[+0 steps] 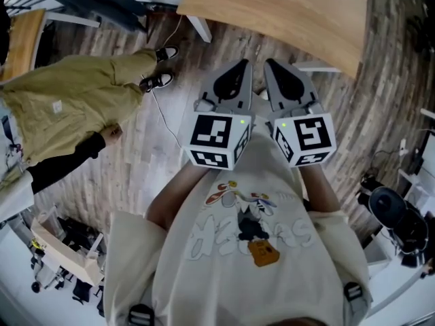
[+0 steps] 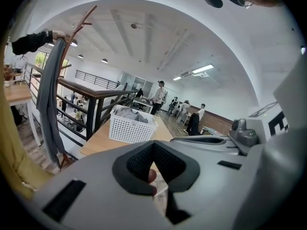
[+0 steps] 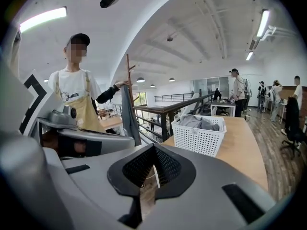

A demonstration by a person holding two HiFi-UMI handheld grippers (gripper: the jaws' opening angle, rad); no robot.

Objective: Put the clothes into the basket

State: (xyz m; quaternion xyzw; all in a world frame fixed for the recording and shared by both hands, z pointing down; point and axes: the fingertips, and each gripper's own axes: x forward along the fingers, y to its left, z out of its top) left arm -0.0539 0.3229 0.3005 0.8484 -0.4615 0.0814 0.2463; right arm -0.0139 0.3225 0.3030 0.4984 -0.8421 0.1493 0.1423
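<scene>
A white perforated basket (image 2: 130,127) (image 3: 198,132) stands on a long wooden table (image 1: 292,19) ahead of me, with grey clothes (image 3: 197,123) lying in it. A long grey garment (image 2: 49,99) (image 3: 128,110) hangs from a wooden coat rack, where a person in an apron (image 3: 76,97) holds its top. I hold both grippers side by side in front of my chest, pointing at the table. My left gripper (image 1: 238,66) (image 2: 154,171) is shut and empty. Beside it, my right gripper (image 1: 275,66) (image 3: 152,169) is shut too, with nothing between its jaws.
The person in the olive apron (image 1: 68,107) stands on the wood floor to my left, with a white cable (image 1: 163,114) trailing nearby. A dark railing (image 3: 168,111) runs behind the rack. Several people stand at desks far back. Equipment (image 1: 394,212) sits at my right.
</scene>
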